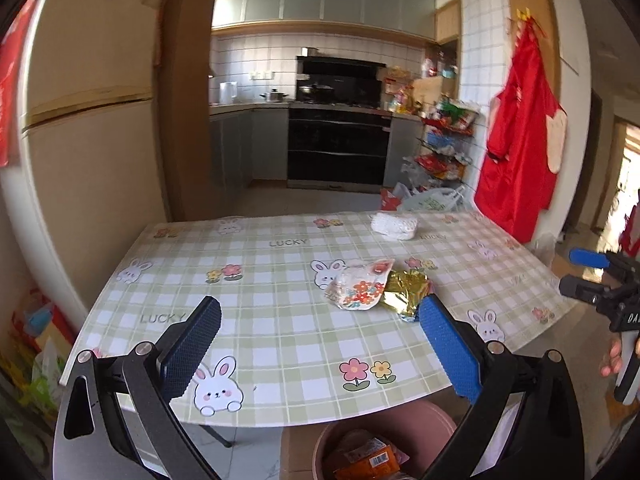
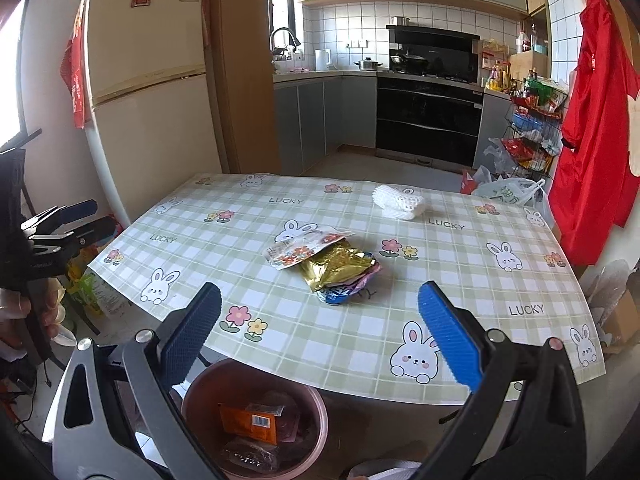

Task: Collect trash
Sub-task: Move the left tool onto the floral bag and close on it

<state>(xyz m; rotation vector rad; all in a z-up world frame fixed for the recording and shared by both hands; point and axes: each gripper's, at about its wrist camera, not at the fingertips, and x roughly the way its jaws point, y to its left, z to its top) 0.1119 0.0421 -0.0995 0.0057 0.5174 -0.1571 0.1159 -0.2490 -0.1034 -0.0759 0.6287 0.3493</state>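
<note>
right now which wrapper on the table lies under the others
The blue-and-white wrapper: only its edge shows nearest the pink bin, beneath the crumpled gold foil wrapper. The flower-printed white packet lies beside the gold foil wrapper.

We look from both wrist cameras over the table's [image 1: 280,344] near edge toward the kitchen, angled somewhat downward. Both views share the wrappers [image 2: 332,260] mid-table and the pink bin [image 2: 256,420] below, the left view from further left.
</note>
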